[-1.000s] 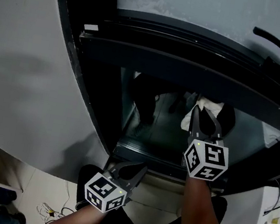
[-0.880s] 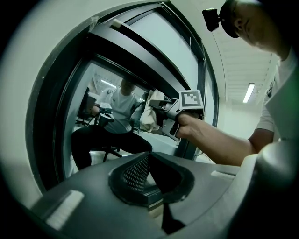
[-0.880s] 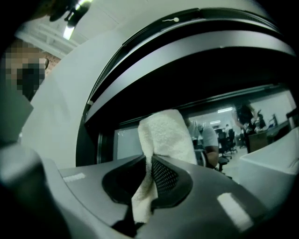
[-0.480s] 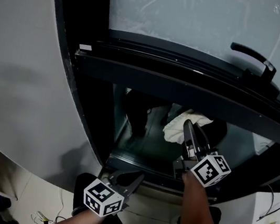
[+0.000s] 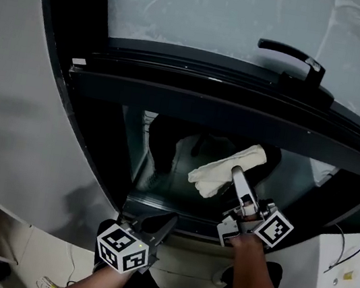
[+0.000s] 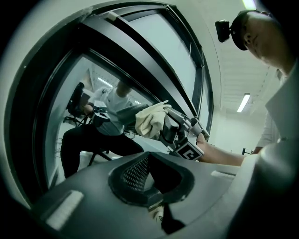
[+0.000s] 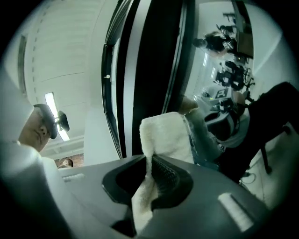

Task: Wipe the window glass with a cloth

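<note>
Jaws of the right gripper pinch a cream terry cloth against the dark lower window glass, its long axis running 8 to 2 o'clock. The left gripper, closed and empty, sits at 7 o'clock.

Upper pane runs off the top of the head view, and the window frame gets chopped at the right side too. The near end of the cloth is tucked out of sight behind the right gripper; in the right gripper view its tail drops past the bottom edge. Both forearms are cut off low down. There's a white thing at the frame's right end, half covered, no clue what it is.
</note>
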`<state>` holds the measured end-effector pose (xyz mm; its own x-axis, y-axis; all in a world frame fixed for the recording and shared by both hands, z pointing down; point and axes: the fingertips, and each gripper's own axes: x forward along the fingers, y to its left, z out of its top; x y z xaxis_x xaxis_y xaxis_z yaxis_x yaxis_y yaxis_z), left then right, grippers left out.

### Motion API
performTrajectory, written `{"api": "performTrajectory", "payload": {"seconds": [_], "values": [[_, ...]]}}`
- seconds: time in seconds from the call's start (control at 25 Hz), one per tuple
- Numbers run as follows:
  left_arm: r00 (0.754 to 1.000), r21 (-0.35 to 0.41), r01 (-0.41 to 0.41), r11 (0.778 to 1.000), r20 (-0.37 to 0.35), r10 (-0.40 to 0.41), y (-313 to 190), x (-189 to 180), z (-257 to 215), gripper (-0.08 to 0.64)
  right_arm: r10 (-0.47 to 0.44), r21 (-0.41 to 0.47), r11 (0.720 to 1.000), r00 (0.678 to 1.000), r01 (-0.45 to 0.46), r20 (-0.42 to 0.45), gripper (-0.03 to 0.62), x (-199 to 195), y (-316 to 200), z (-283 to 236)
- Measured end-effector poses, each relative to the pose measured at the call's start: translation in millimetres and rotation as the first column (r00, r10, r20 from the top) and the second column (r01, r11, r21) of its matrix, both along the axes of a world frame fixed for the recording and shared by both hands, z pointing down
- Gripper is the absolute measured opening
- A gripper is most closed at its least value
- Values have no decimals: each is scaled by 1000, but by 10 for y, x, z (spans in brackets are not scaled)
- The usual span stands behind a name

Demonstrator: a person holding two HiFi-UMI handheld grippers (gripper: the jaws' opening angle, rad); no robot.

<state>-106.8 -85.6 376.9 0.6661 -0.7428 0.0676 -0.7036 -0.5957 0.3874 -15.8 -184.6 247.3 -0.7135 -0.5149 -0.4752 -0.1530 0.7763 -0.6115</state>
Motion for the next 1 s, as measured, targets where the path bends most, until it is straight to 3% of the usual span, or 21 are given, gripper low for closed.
{"api": "performTrajectory", "payload": {"seconds": [0.28,0.52,0.8,0.92,1.0], "values": [[994,21,-86,996,-70,87,0,428,-223,17,35,-29,999,998,-37,-43,40,632,414,63],[987,44,-154,987,-44,156,74,816,-293,17,133,-37,989,980,-140,-148,40,1227,758,257],[986,45,-165,985,-23,167,143,859,-412,17,182,-26,981,958,-192,-221,40,1686,1002,357],[984,55,-177,983,4,177,196,858,-448,17,187,-1,980,934,-197,-303,40,1731,1123,418],[982,73,-191,979,26,189,245,866,-483,17,202,36,978,893,-205,-403,40,1716,1196,481]]}}
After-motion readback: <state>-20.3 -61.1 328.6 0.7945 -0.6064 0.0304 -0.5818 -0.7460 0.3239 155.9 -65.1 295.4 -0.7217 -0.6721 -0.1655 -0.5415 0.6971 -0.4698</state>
